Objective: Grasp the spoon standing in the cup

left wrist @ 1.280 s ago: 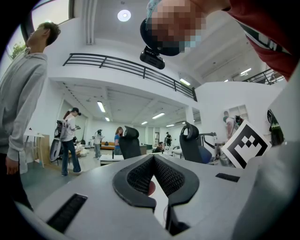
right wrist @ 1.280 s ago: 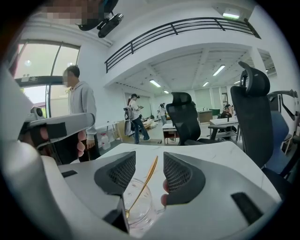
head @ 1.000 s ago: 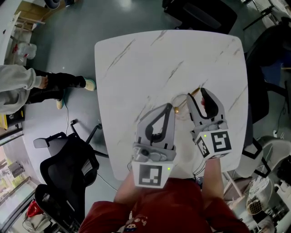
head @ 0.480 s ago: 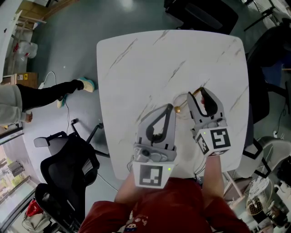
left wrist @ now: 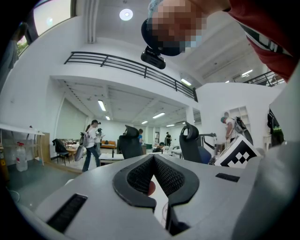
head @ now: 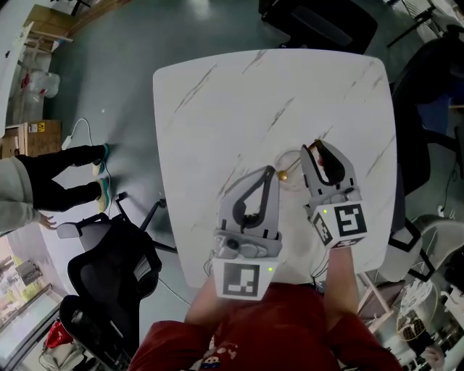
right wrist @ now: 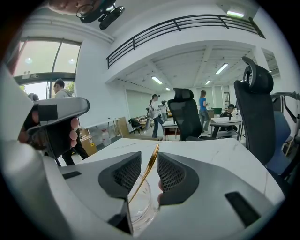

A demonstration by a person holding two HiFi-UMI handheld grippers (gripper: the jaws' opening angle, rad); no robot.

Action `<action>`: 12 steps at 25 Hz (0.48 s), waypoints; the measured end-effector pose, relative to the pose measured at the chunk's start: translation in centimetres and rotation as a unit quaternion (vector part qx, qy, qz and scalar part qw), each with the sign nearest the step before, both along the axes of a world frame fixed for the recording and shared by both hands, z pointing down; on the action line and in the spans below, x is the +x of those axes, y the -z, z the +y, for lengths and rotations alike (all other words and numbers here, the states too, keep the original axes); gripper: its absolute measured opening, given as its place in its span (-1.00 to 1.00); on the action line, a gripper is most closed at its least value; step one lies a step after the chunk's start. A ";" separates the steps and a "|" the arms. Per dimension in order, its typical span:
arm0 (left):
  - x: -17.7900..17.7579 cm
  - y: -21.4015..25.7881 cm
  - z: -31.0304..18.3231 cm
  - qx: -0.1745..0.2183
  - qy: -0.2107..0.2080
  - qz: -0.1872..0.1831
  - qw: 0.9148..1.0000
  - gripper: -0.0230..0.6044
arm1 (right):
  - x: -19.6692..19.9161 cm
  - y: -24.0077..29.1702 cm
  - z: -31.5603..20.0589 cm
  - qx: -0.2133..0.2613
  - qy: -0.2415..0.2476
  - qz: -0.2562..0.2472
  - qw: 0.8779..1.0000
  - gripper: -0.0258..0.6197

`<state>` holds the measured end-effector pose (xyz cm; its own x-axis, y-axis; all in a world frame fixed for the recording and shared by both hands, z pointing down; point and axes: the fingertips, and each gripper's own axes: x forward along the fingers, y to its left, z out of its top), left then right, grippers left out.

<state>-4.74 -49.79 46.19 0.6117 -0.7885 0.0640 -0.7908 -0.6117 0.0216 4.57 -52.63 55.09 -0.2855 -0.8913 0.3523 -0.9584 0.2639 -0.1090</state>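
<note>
A clear glass cup (head: 290,176) stands on the white marble table (head: 239,94), with a gold spoon (head: 283,174) leaning in it. My right gripper (head: 317,150) is over the cup's right side. In the right gripper view the spoon's handle (right wrist: 151,165) rises between the two pads of the right gripper (right wrist: 149,161), above the cup (right wrist: 140,204). Its jaws have just been closing; a gap shows on the handle's left, so they stand open around it. My left gripper (head: 270,174) hangs just left of the cup, its tips together and nothing in it (left wrist: 153,159).
The cup stands near the table's front right part. A black office chair (head: 109,272) sits on the floor at the lower left, and a person's legs (head: 65,170) are further left. More dark chairs (head: 319,22) stand beyond the far edge and at the right.
The right gripper's jaws have narrowed around the spoon handle. Both hands have stayed in place. The person at the left has walked along the floor.
</note>
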 end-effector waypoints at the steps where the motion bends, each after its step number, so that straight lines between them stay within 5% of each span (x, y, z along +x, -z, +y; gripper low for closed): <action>1: 0.0 0.0 0.0 0.001 0.000 0.000 1.000 -0.90 | 0.0 0.0 0.0 0.000 0.000 0.001 1.000 -0.60; 12: 0.4 0.2 0.3 0.002 -0.001 0.003 1.000 -0.90 | 0.6 0.1 0.3 0.002 -0.009 0.007 1.000 -0.79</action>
